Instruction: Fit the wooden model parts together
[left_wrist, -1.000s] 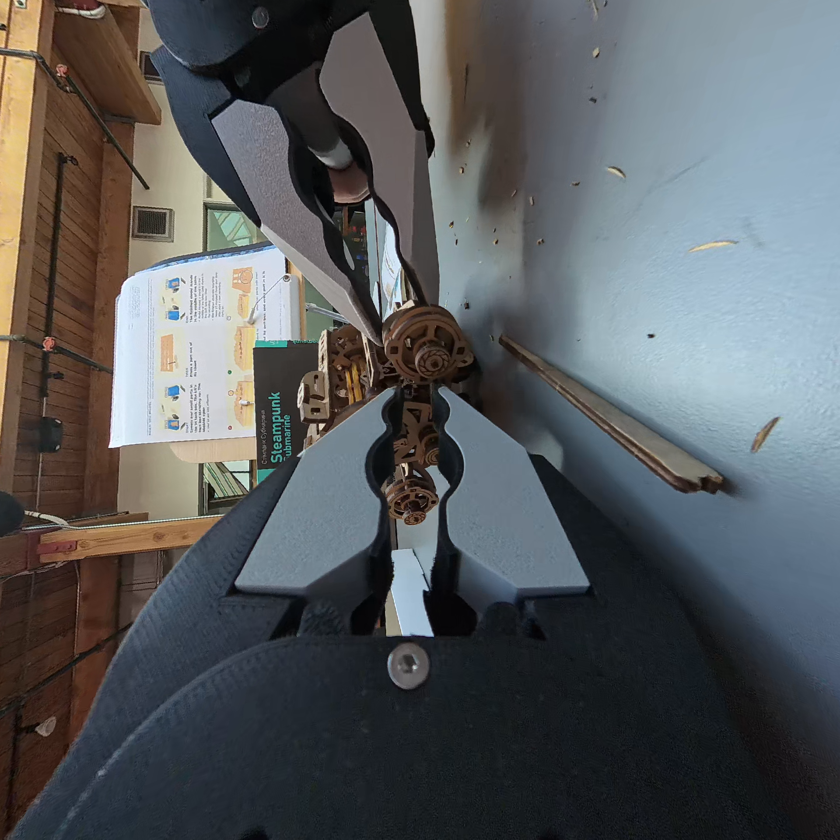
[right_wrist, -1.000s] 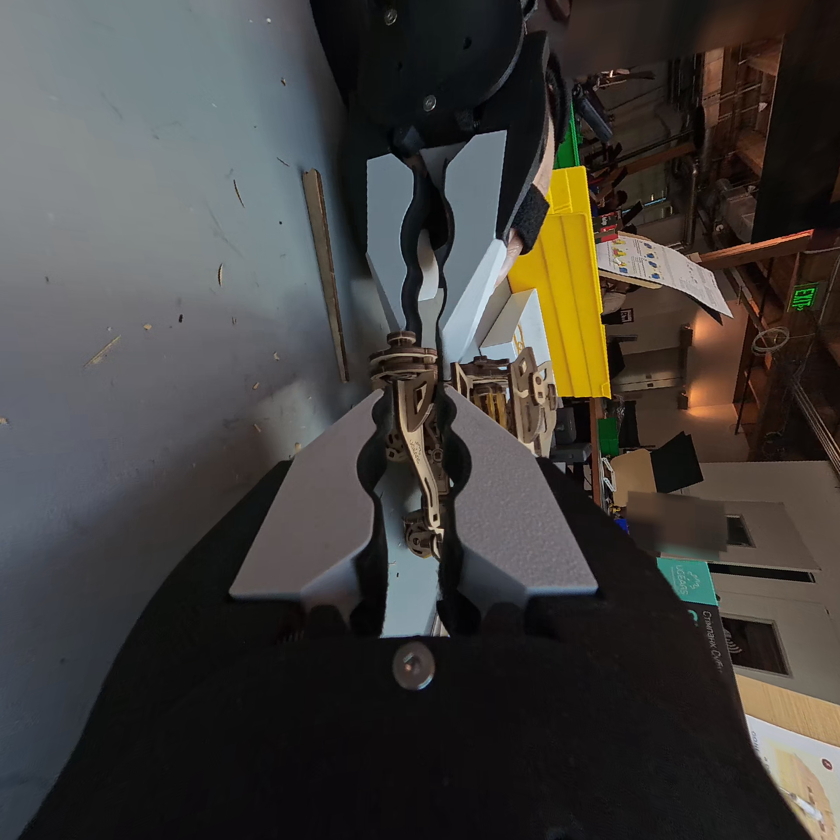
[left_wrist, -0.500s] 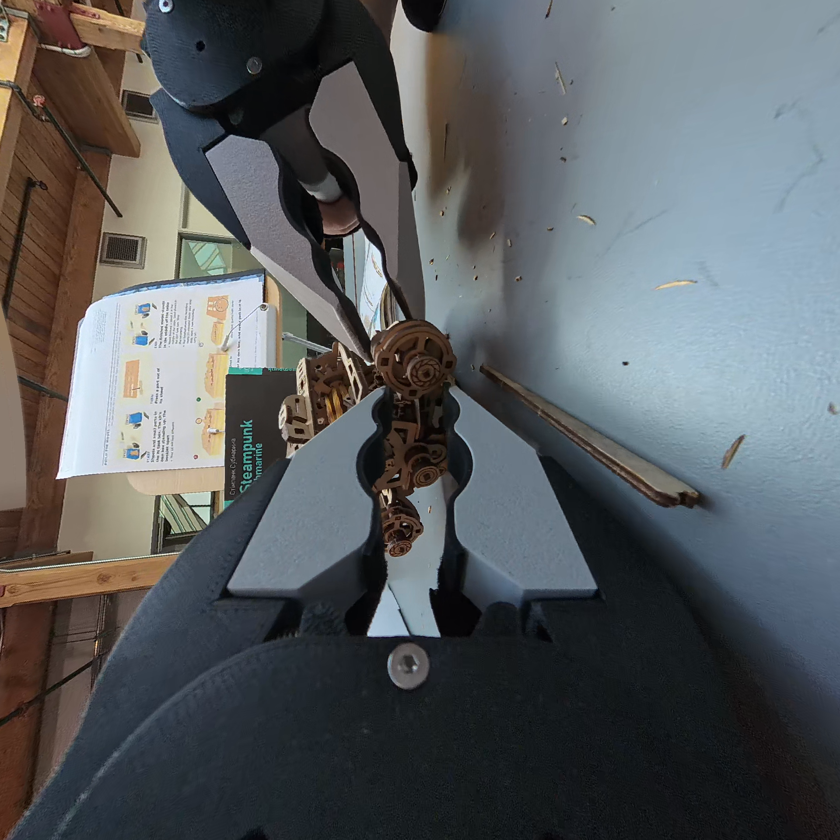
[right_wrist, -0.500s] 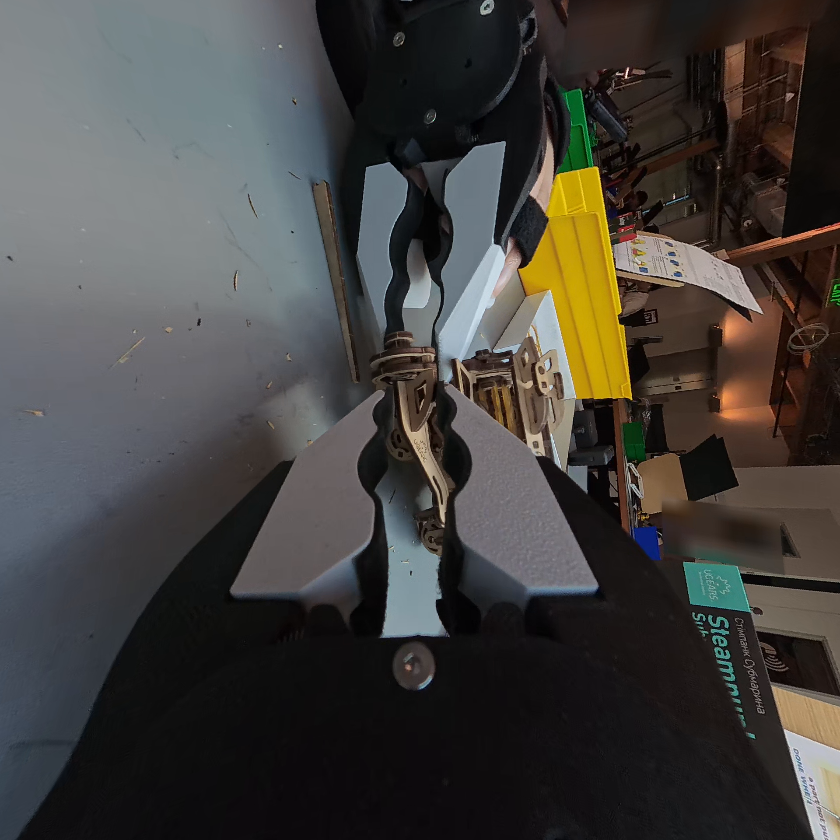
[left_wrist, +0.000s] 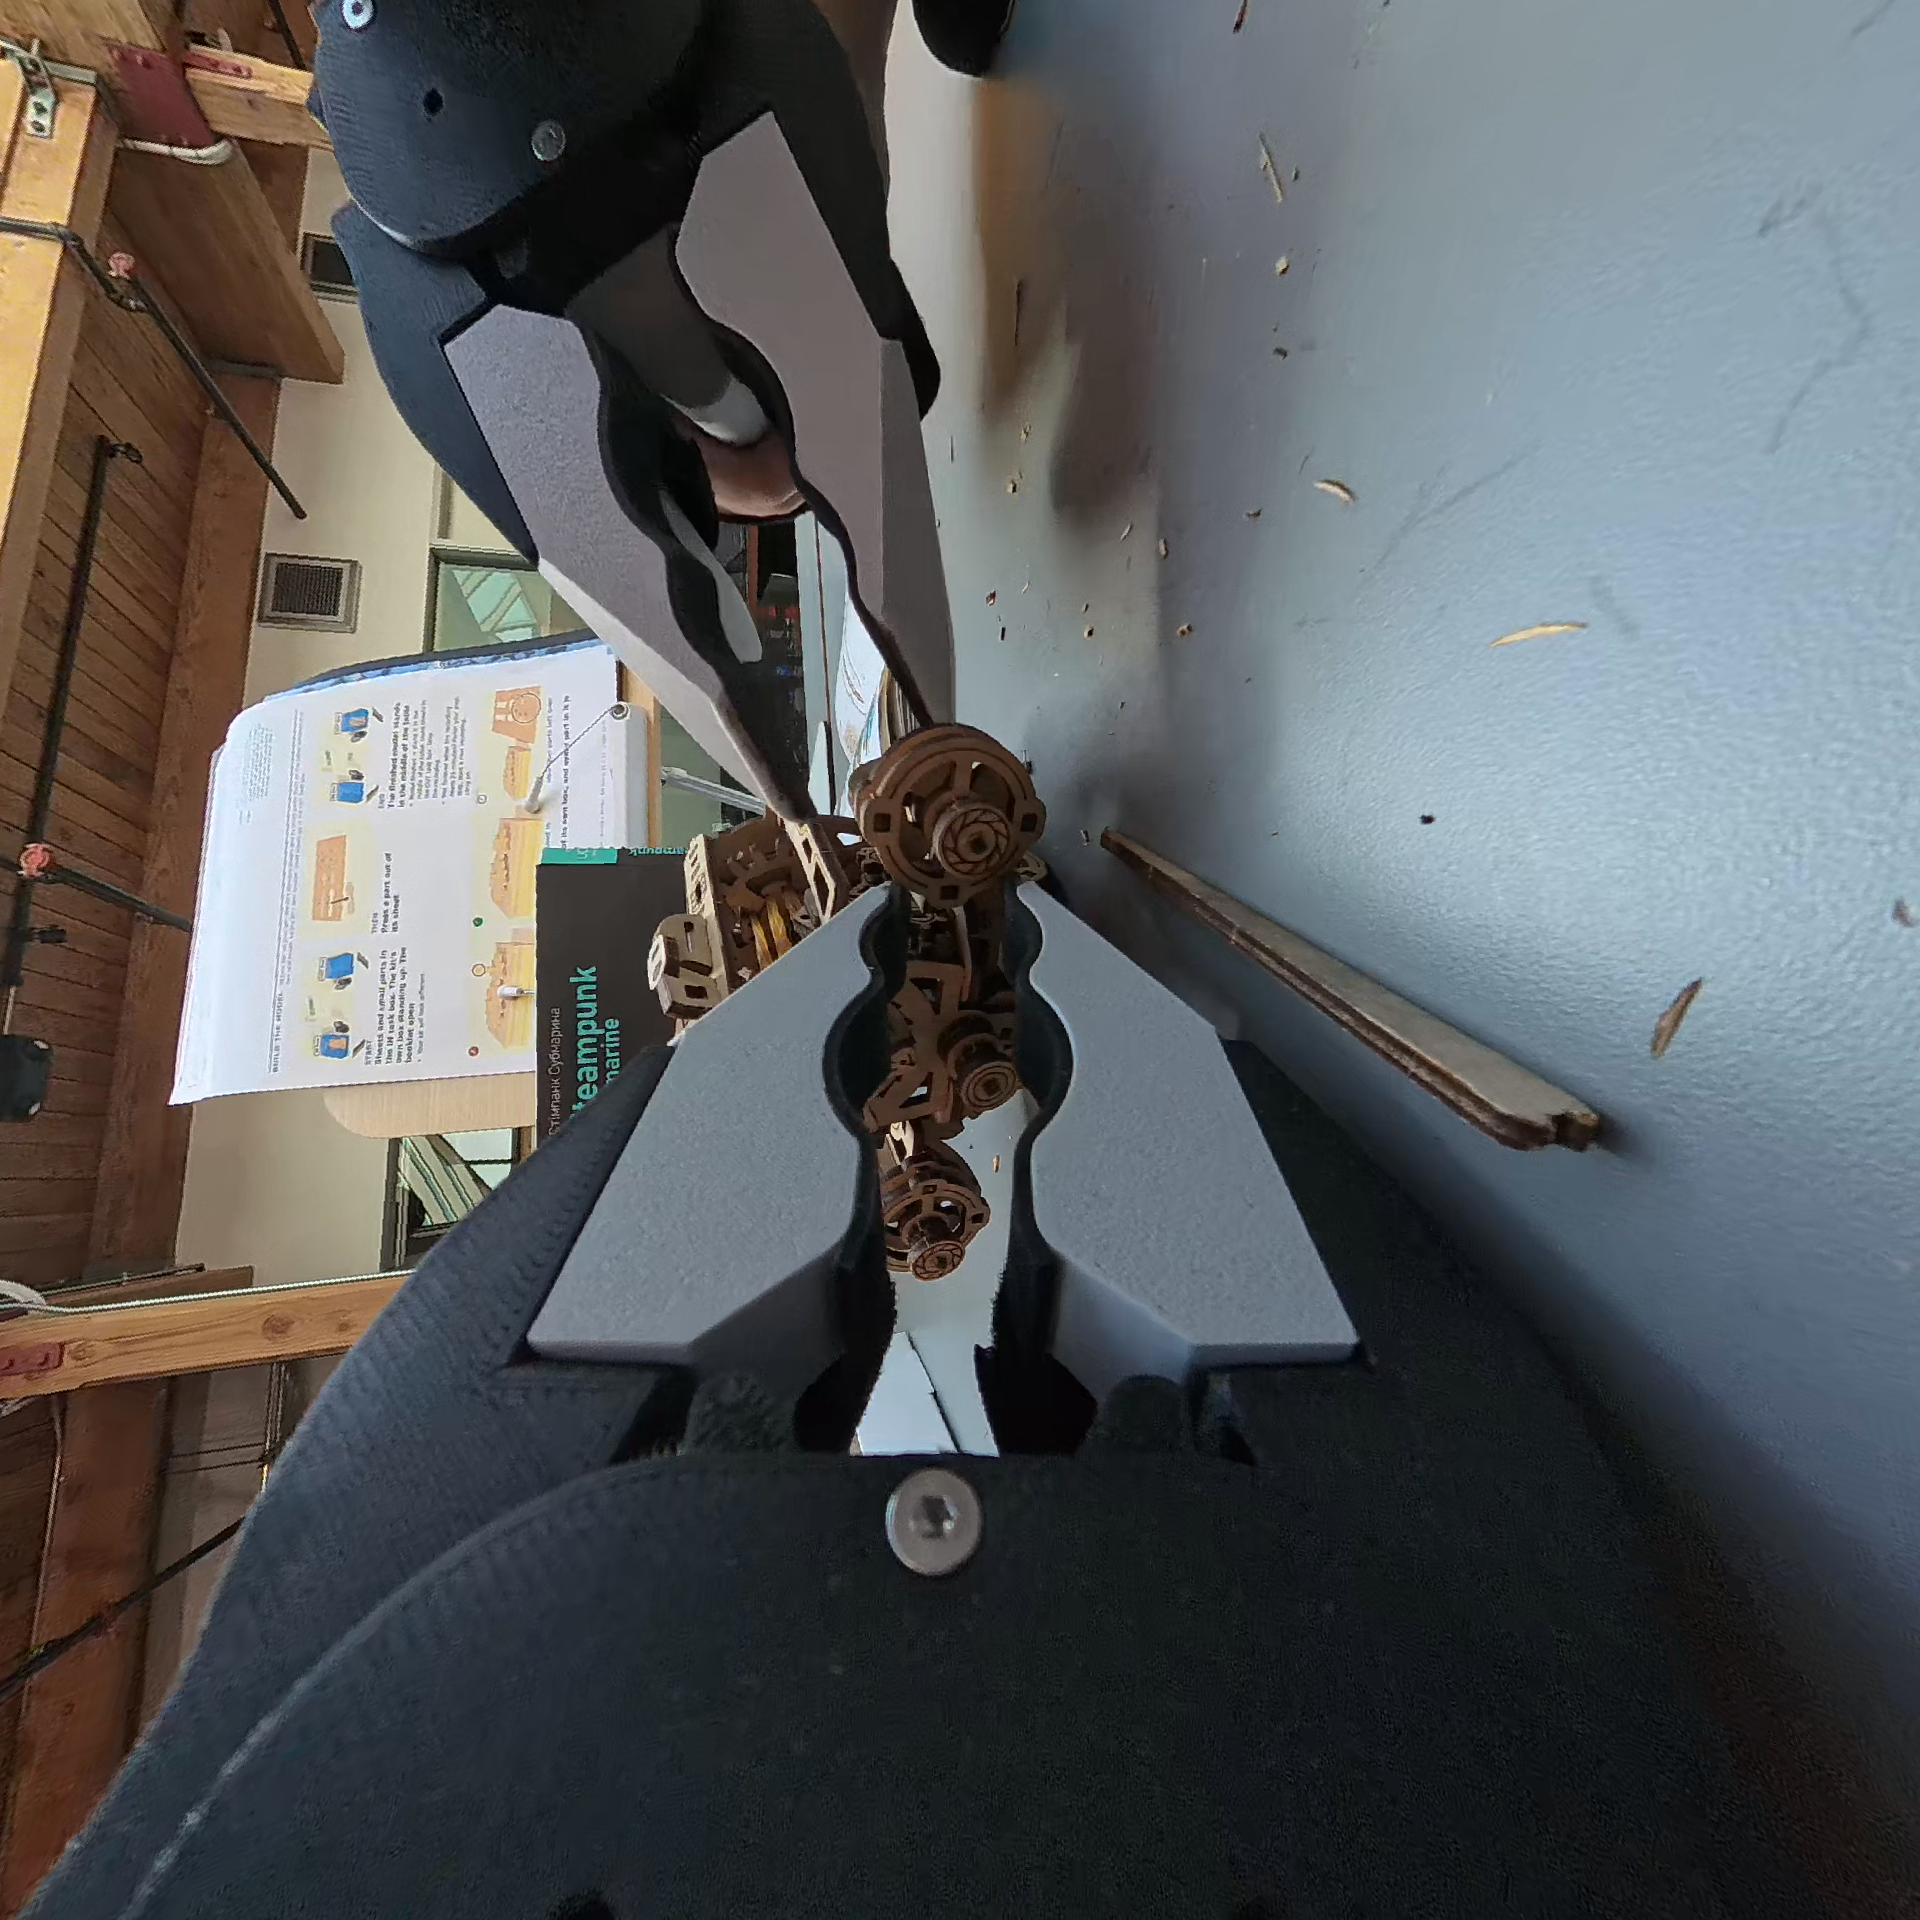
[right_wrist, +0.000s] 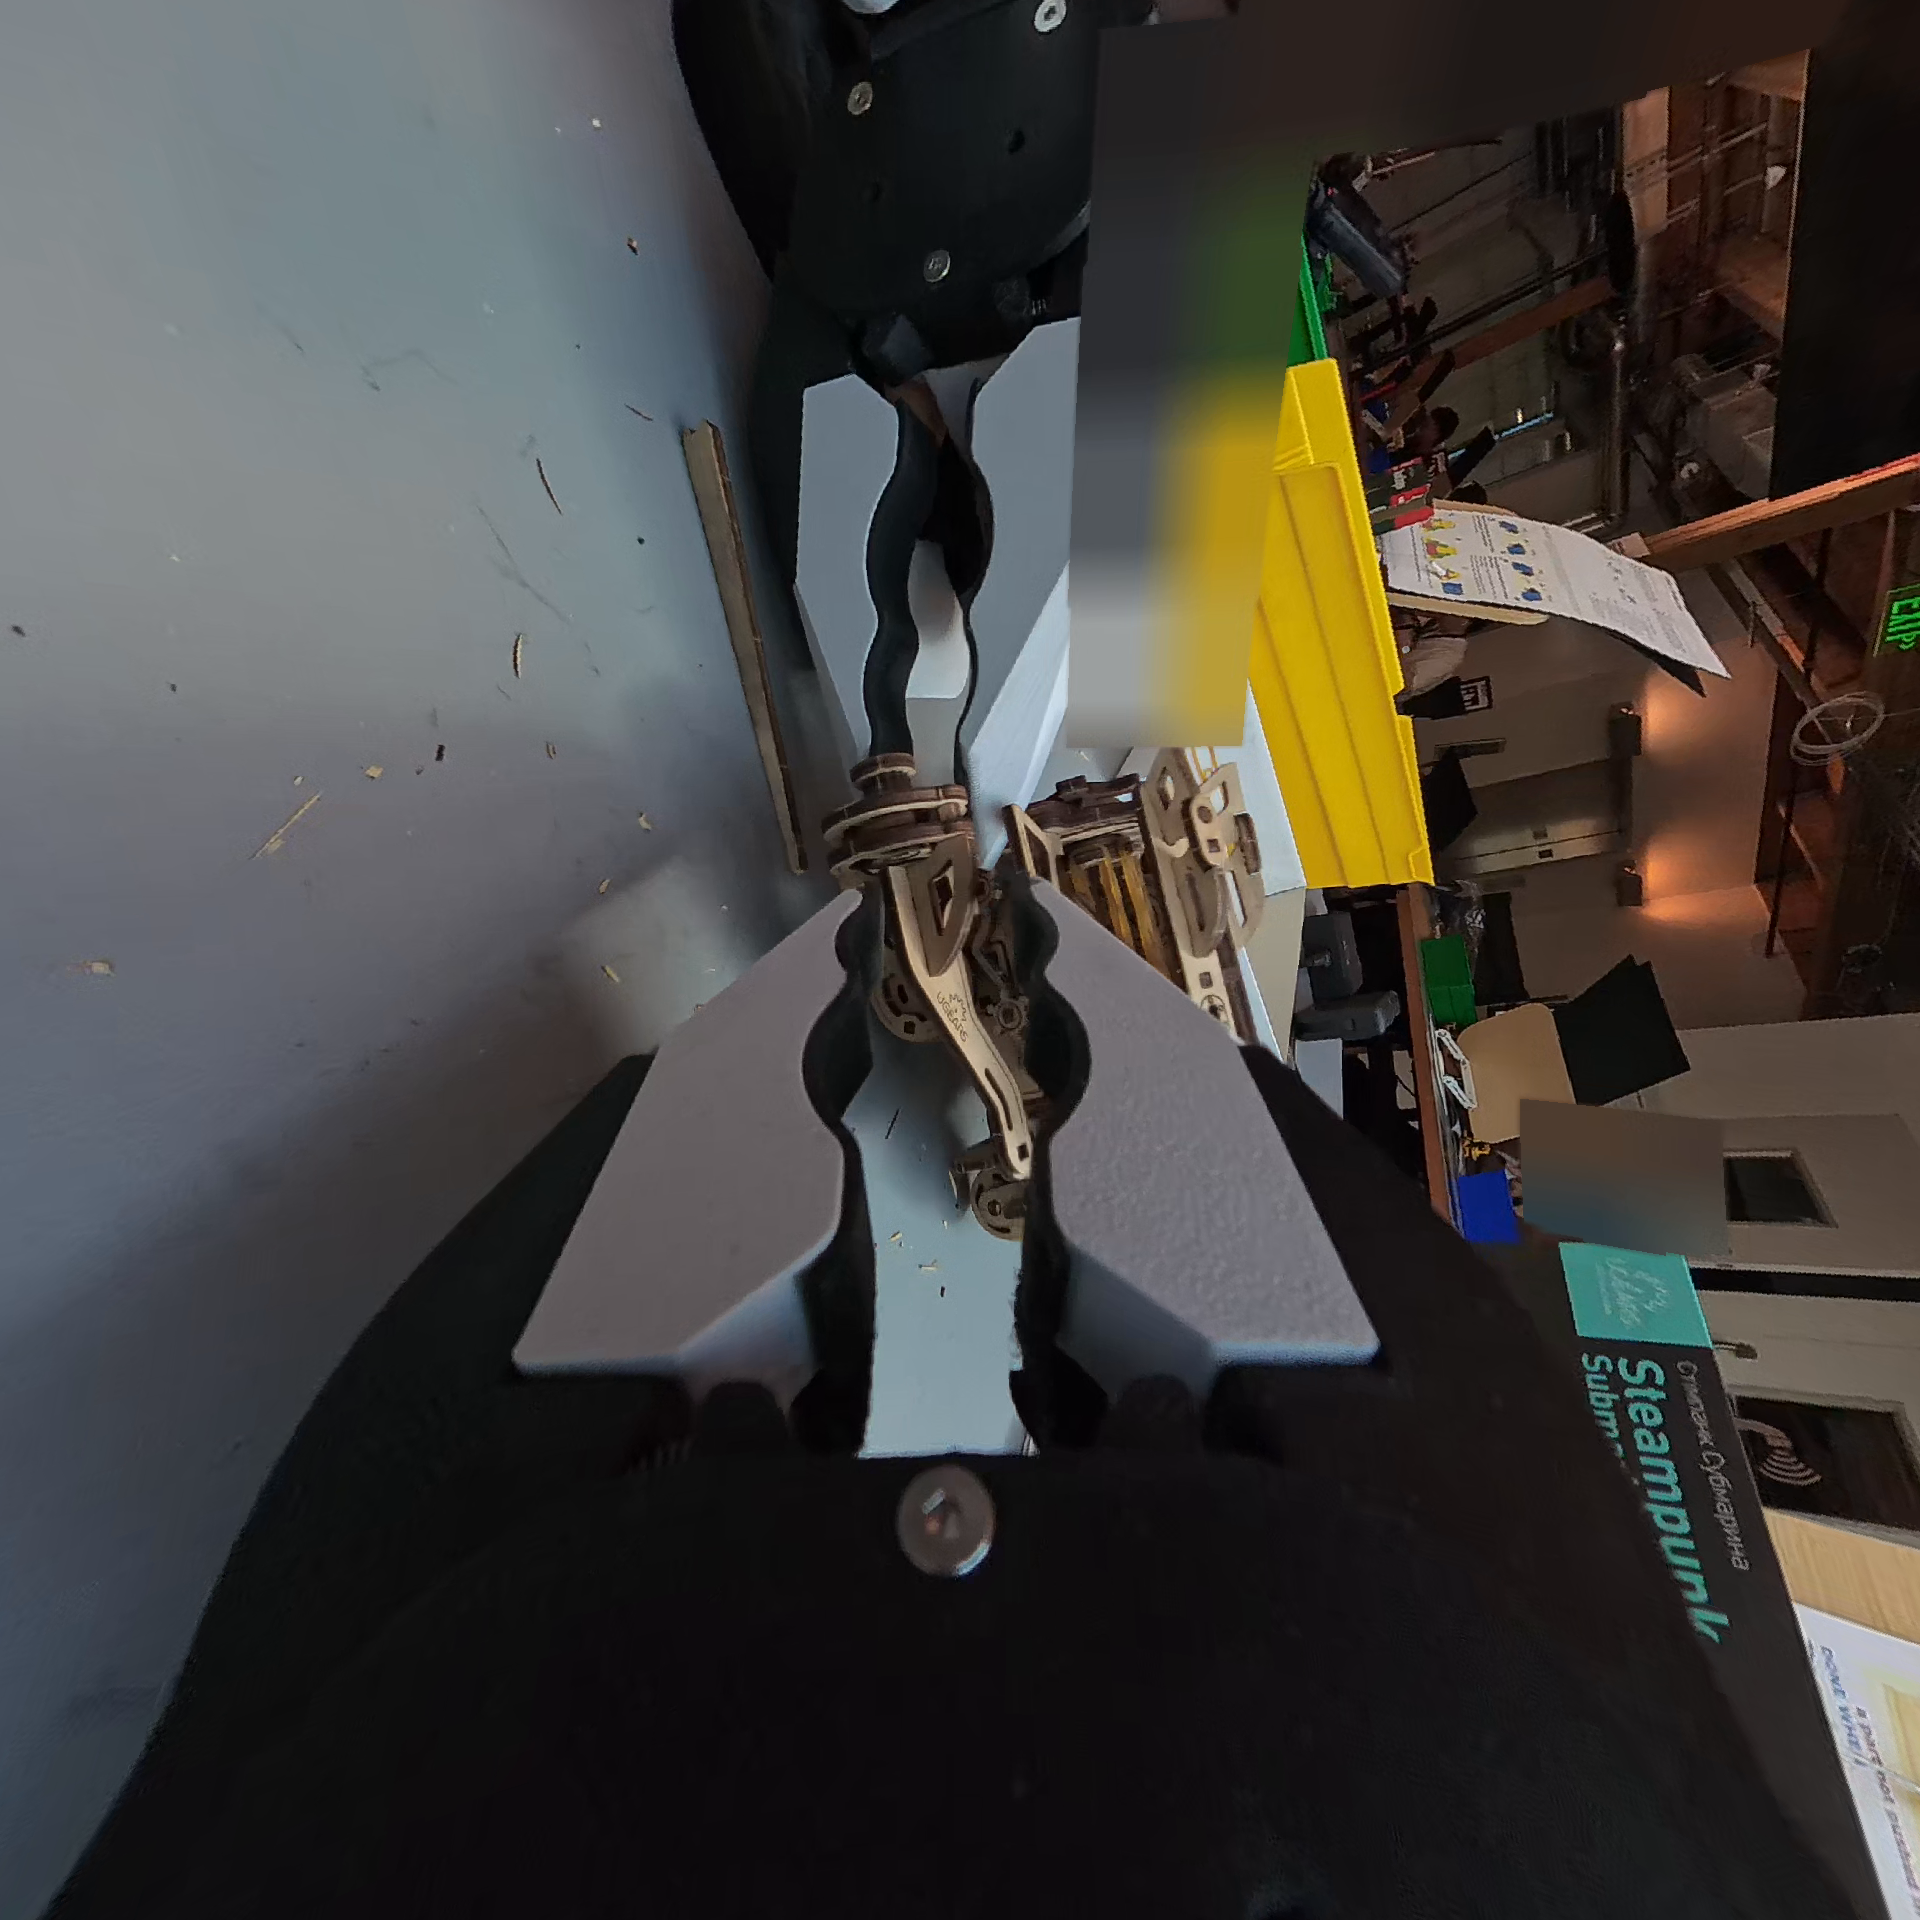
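Note:
A small brown wooden sub-assembly (left_wrist: 951, 821) with a round wheel at its end hangs between my two grippers, which face each other above the grey table (left_wrist: 1558, 468). My left gripper (left_wrist: 948, 902) is shut on it just behind the wheel. In the right wrist view the same part (right_wrist: 940, 997) shows as a pale arm with stacked discs. My right gripper (right_wrist: 951, 909) stands around the arm with its jaws spread; the arm leans to the right-hand finger (right_wrist: 1143, 1091) and a gap shows on the other side. The left gripper's fingertips (right_wrist: 894, 727) meet the disc end.
The larger wooden model (left_wrist: 727, 935) (right_wrist: 1143, 883) stands just behind, by a white box (right_wrist: 1039, 675). A wooden strip (left_wrist: 1351, 1018) (right_wrist: 743, 644) and chips lie on the table. A dark kit box (left_wrist: 592, 987), an instruction sheet (left_wrist: 395, 883) and a yellow bin (right_wrist: 1340, 675) are nearby. The grippers are tip to tip, or close to it.
My left jaws widened, then closed again on the part. My right jaws have spread wider around the arm than half a second ago. Both grippers shifted slightly.

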